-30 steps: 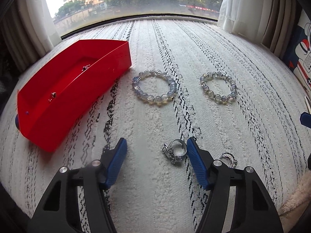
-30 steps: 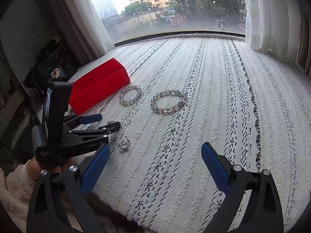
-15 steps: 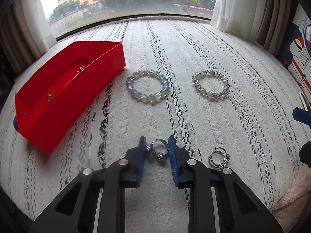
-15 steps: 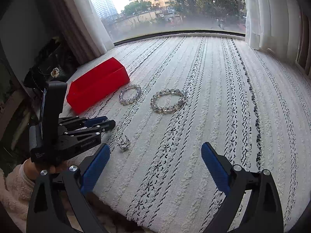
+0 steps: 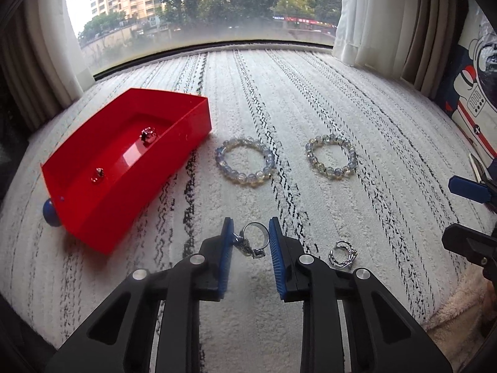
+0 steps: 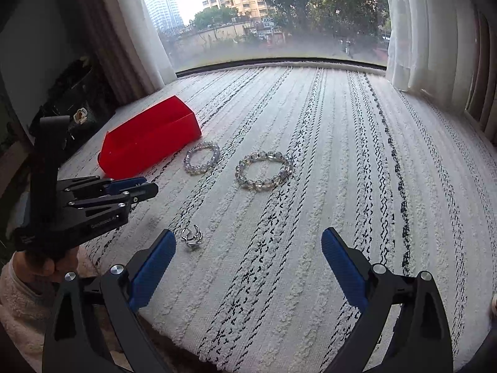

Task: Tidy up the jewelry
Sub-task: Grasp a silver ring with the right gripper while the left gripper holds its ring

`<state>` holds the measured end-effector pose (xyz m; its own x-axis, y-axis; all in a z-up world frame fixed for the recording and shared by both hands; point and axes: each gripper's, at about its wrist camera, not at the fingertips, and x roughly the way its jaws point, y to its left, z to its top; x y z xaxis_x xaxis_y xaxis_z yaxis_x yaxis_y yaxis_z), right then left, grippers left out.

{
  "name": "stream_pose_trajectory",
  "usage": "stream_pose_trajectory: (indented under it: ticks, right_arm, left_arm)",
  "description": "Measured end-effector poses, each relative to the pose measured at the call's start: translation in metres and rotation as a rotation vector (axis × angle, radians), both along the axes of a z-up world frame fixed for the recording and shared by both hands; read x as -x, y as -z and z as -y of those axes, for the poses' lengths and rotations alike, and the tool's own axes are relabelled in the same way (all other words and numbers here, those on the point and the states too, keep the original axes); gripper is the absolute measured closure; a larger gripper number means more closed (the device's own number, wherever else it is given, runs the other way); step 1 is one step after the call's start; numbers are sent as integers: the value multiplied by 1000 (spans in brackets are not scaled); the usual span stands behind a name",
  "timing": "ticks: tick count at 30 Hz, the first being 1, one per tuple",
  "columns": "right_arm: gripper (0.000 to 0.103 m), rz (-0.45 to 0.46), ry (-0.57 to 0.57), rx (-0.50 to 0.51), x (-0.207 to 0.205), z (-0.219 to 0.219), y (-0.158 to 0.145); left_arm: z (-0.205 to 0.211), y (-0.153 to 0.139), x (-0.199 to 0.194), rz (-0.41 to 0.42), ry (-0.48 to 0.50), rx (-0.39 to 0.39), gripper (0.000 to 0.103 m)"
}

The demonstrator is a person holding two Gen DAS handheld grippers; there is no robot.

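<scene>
My left gripper (image 5: 250,242) is shut on a silver ring (image 5: 253,242) and holds it a little above the white rug; it also shows in the right wrist view (image 6: 136,186). A second silver ring (image 5: 341,253) lies on the rug just to its right, and shows near my right gripper's left finger (image 6: 192,237). Two clear bead bracelets (image 5: 245,166) (image 5: 330,157) lie side by side further ahead (image 6: 201,157) (image 6: 264,169). The red tray (image 5: 93,217) (image 6: 146,149) at the left holds two small jewelry pieces (image 5: 148,134) (image 5: 98,175). My right gripper (image 6: 248,267) is open and empty.
A blue ball (image 5: 51,213) rests against the tray's near left corner. Curtains (image 5: 366,15) hang at both sides of the window. A printed cushion (image 5: 472,99) stands at the right. The rug's front edge (image 6: 186,351) drops off close to my right gripper.
My left gripper closed on the silver ring and lifted it slightly off the rug. My right gripper stayed open and hardly moved.
</scene>
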<state>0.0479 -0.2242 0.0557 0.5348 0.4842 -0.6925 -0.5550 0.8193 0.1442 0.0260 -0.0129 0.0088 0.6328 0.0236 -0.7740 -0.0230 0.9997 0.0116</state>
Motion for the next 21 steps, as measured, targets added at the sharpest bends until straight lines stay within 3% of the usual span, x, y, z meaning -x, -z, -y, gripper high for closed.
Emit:
stream_pose_trajectory:
  ticks: [5, 13, 17, 21]
  right_arm:
    - [10, 9, -35, 36, 4, -29, 1]
    - [10, 32, -60, 170, 4, -85, 31]
    - [10, 15, -45, 189, 1, -95, 43]
    - [25, -8, -17, 206, -5, -101, 52]
  left_arm:
    - [-26, -18, 11, 20, -17, 7, 81]
    - [-56, -20, 24, 59, -47, 26, 81]
    - [-65, -19, 28, 75, -45, 38, 81]
    - [-68, -17, 30, 84, -43, 43, 81]
